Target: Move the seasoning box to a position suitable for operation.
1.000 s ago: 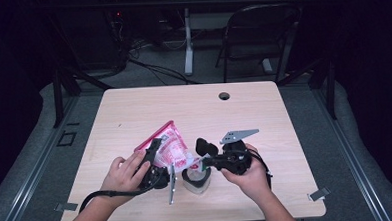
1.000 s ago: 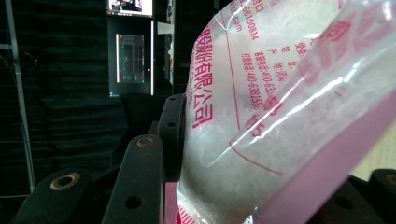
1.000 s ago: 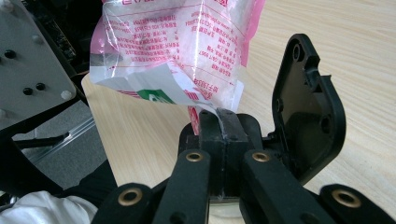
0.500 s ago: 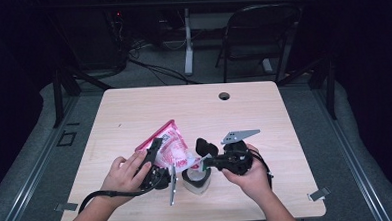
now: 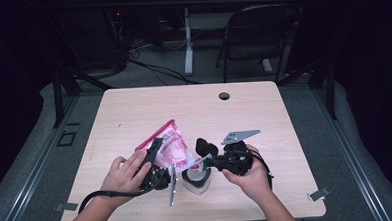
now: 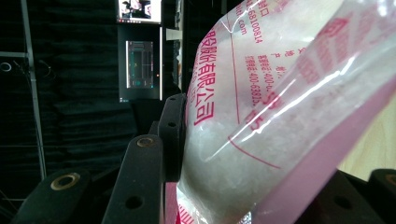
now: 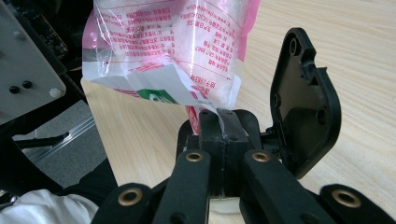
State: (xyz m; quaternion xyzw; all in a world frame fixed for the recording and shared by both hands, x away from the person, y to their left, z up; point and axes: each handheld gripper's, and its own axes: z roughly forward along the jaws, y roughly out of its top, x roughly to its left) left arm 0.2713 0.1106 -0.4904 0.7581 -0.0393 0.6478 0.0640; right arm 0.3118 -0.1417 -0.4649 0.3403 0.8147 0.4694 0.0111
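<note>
Bag: a clear pouch with pink edges and red print, full of white grains, held tilted above the counter between both hands.
Left hand-held gripper: clamped on the pouch's full body, jaws partly apart.
Right hand-held gripper: pinched tight on the pouch's lower corner.
White container: on the counter just below the pouch.

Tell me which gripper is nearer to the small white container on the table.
Right. The right gripper hangs just above the white container, its jaws pinching a corner of the sugar bag. The left gripper clamps the bag's body, off to the container's left.
</note>
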